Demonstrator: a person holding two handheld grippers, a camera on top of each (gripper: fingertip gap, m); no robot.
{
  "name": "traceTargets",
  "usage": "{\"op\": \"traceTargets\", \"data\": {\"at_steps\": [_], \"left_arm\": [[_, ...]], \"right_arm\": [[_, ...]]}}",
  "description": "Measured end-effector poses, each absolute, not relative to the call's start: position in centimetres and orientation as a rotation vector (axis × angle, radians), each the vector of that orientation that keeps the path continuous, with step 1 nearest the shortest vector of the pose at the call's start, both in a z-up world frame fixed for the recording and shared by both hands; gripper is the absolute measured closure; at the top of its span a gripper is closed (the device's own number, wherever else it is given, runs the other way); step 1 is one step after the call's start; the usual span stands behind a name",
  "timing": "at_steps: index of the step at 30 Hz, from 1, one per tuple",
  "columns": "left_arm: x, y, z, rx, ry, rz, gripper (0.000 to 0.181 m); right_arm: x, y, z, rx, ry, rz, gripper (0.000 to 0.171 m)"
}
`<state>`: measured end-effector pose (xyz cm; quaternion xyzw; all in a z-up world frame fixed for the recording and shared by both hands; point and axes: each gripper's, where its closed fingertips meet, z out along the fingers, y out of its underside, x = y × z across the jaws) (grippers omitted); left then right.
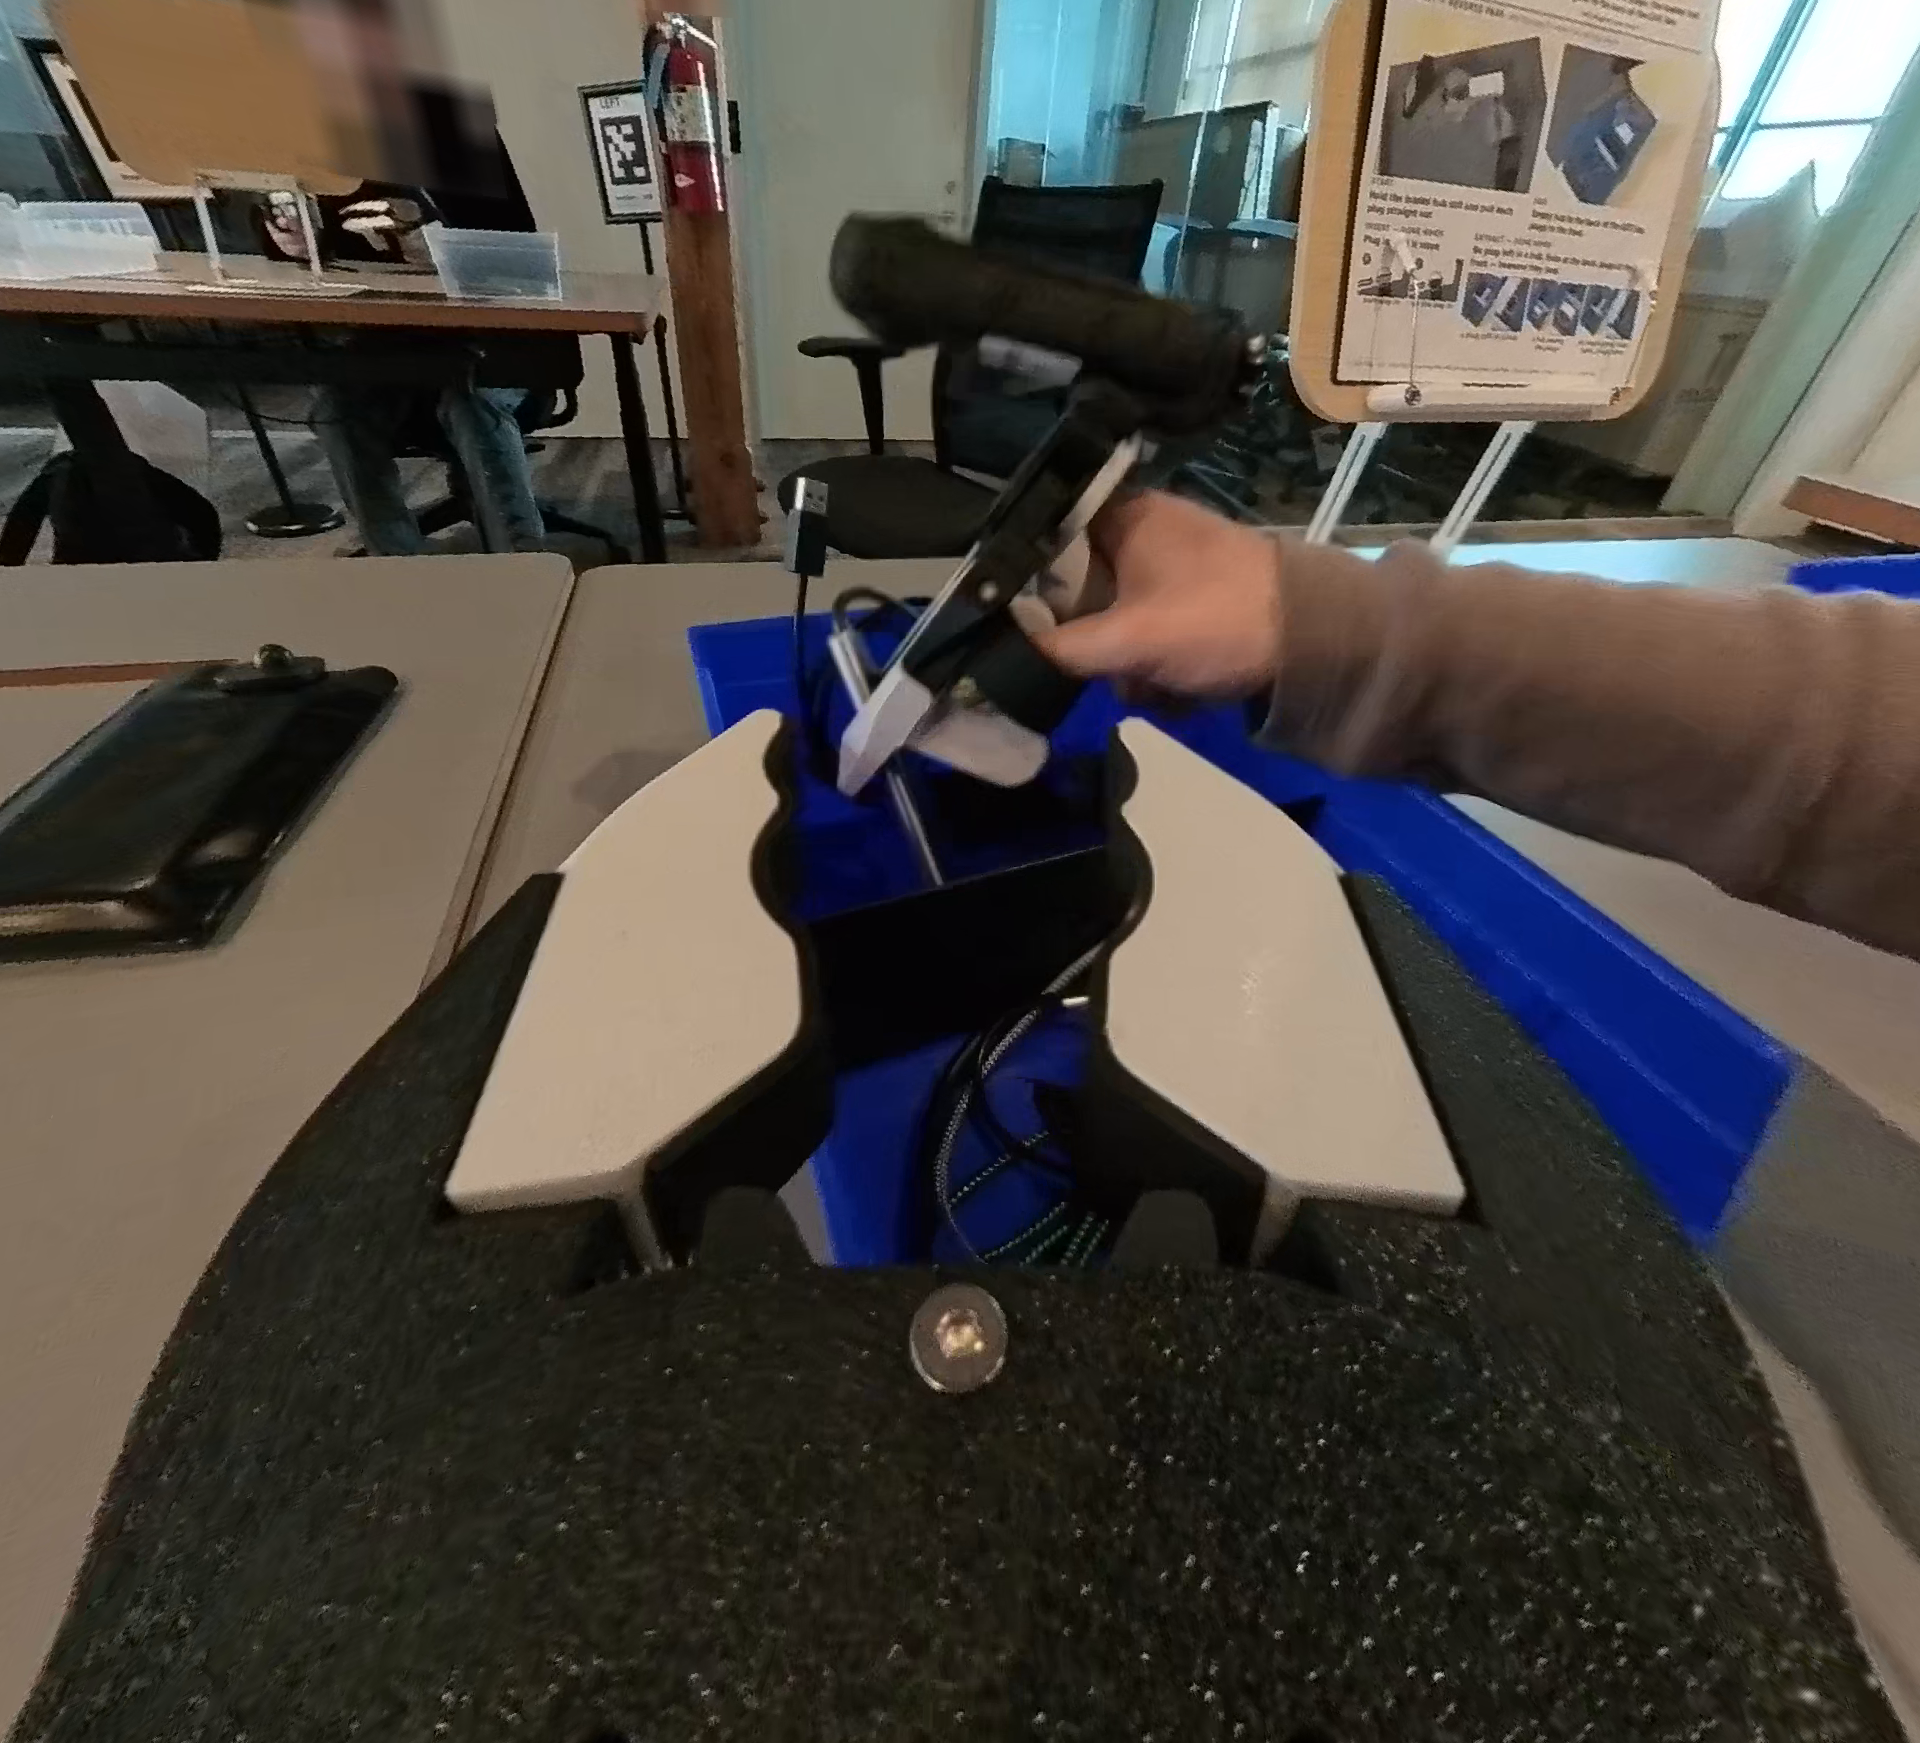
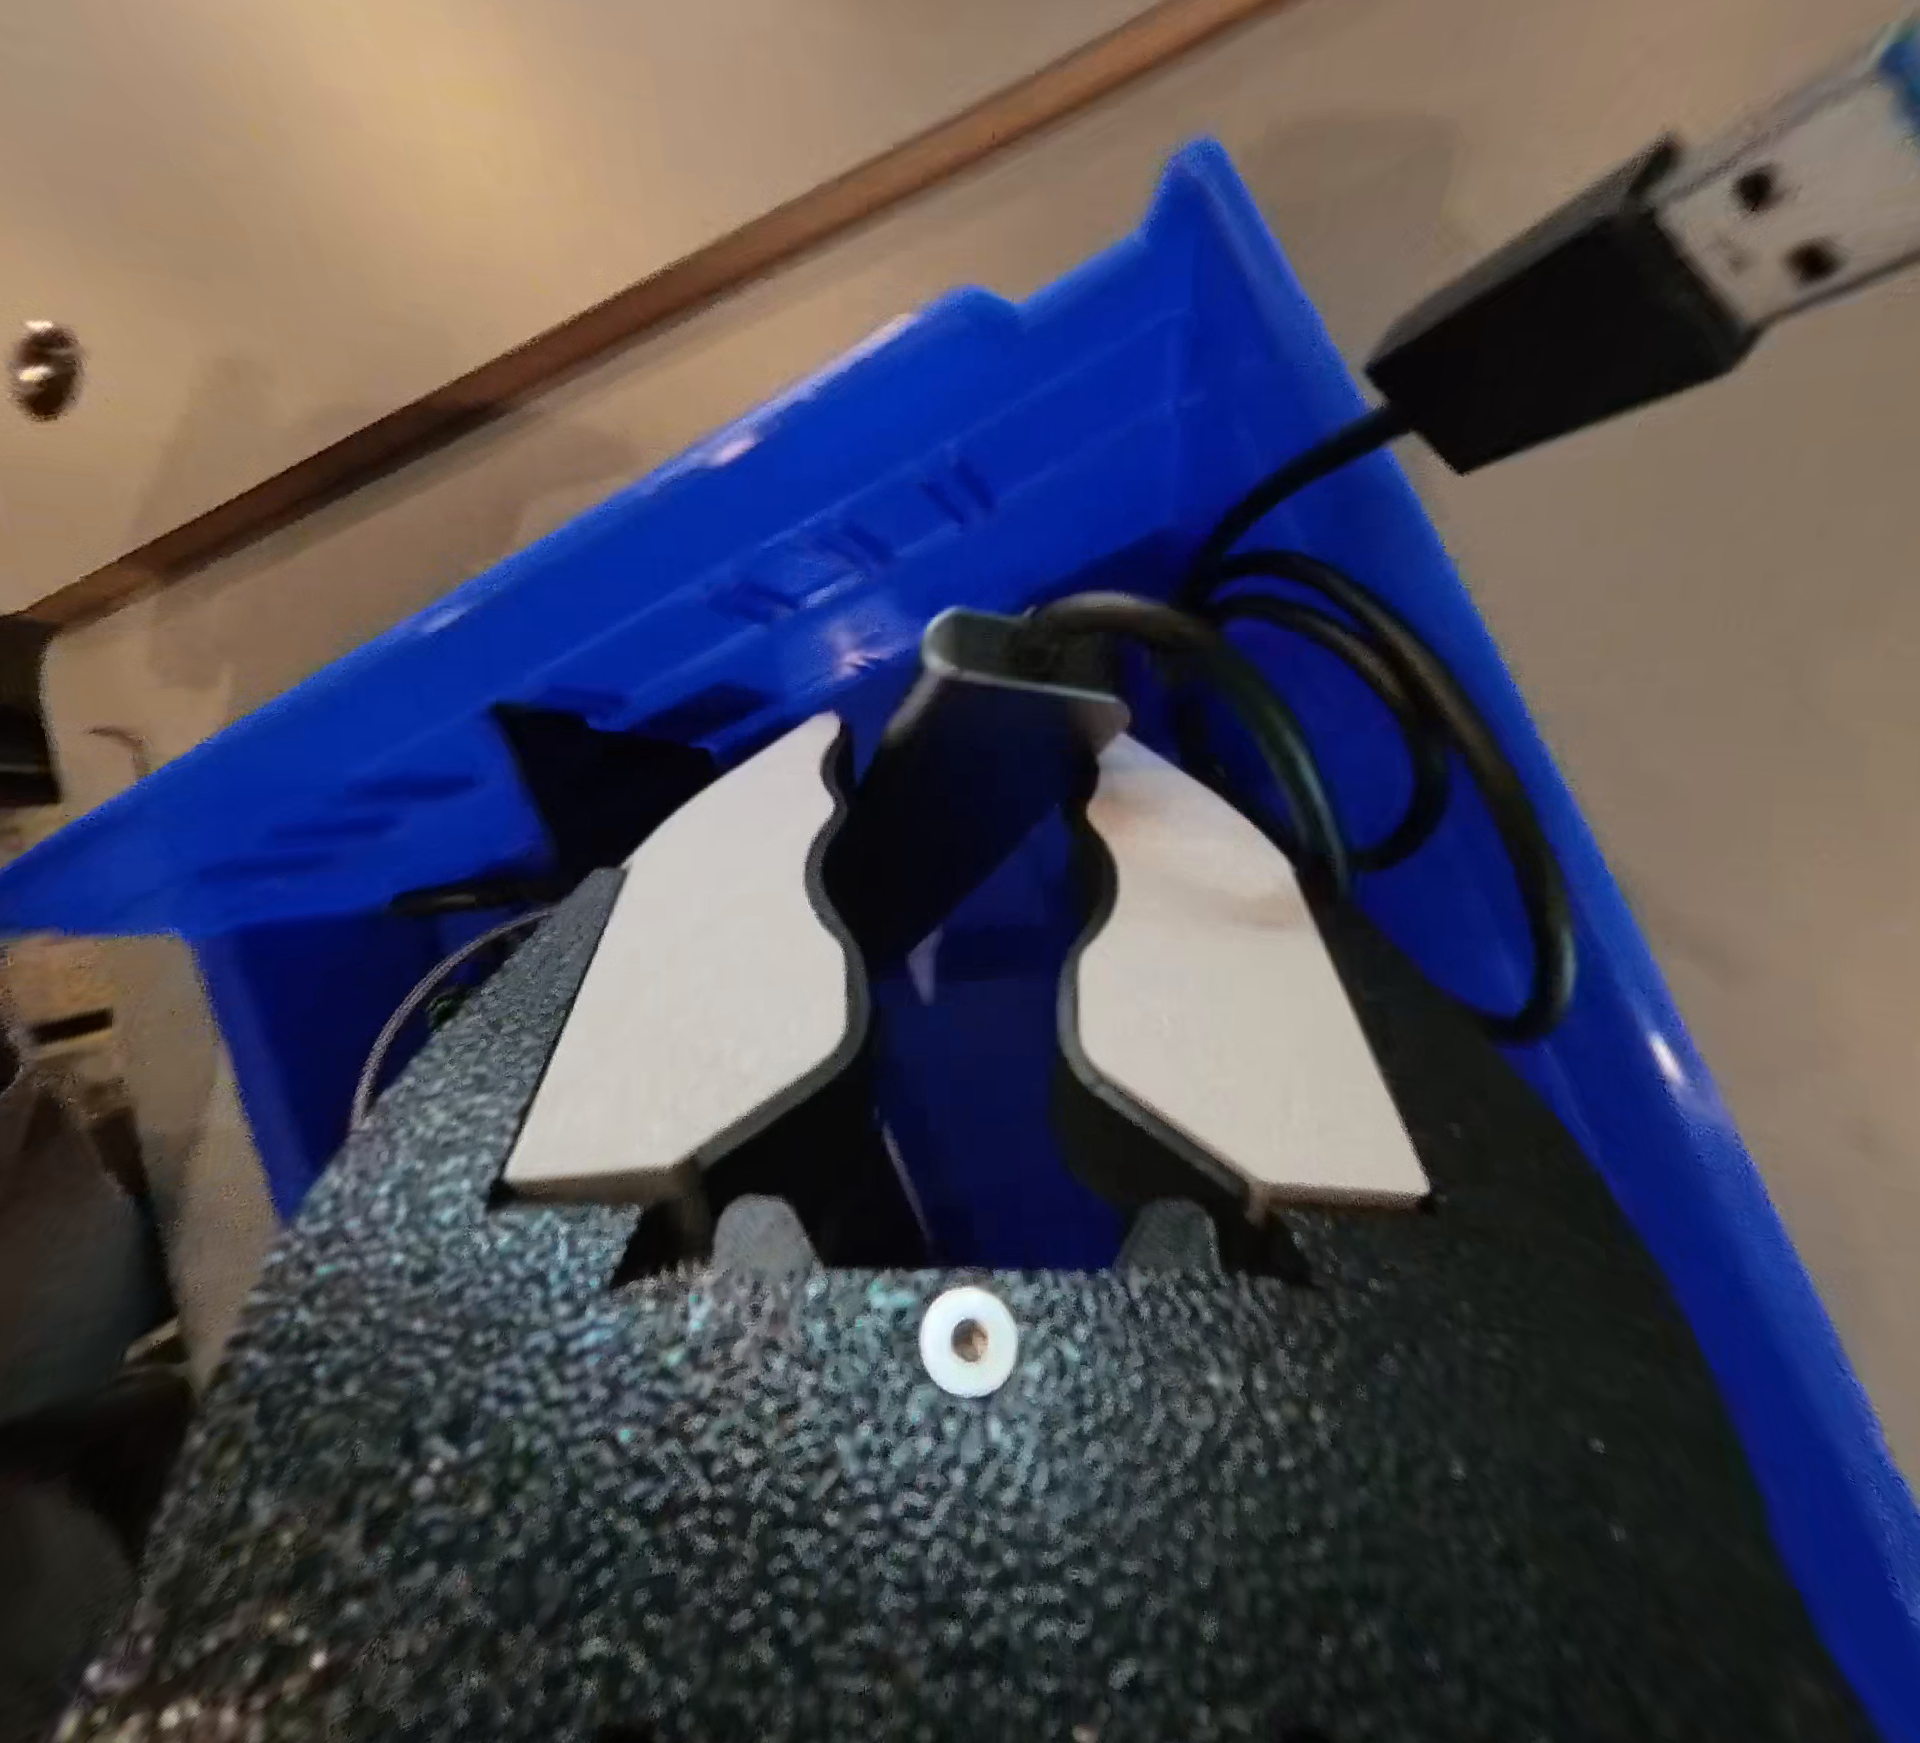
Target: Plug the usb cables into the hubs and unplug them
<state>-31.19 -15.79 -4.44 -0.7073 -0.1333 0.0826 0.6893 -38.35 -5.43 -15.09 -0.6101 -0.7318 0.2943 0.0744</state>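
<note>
A blue bin (image 1: pixel 1538 945) sits on the grey table. My left gripper (image 1: pixel 951 800) is over its near end, shut on a black boxy hub (image 1: pixel 966 955) whose braided cable (image 1: pixel 987 1080) hangs below. My right gripper (image 1: pixel 883 758), held by a hand, reaches down into the bin. In the right wrist view my right gripper (image 2: pixel 966 758) is shut on a slim black hub (image 2: pixel 935 820) that lies tilted between the pads. That hub's thin black cable (image 2: pixel 1496 841) loops to the right and ends in a free USB plug (image 2: pixel 1558 322), which stands up above the bin (image 1: pixel 808 530).
A black clipboard-like pad (image 1: pixel 177 800) lies on the left table. An instruction board on a stand (image 1: pixel 1507 135) is at the back right. An office chair (image 1: pixel 914 488) stands beyond the table. A person sits at a far desk (image 1: pixel 312 311). Left tips to right tips: about 15 cm.
</note>
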Motion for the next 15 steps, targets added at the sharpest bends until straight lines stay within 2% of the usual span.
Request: {"op": "traceTargets", "data": {"at_steps": [6, 11, 15], "left_arm": [[-30.4, -15.3, -3.3, -1.522, -0.270, 0.134, 0.109], [-28.7, -14.8, -1.4, -1.440, -0.180, 0.146, 0.110], [-25.0, -14.4, 1.2, -1.348, -0.035, 0.084, 0.116]], "right_arm": [[-34.4, -7.4, -5.6, -1.379, -2.090, 1.240, 0.138], [-27.0, -8.8, 2.6, -0.997, -1.926, 1.524, 0.139], [-20.2, -10.5, 6.2, -0.630, -1.882, 1.742, 0.135]]}}
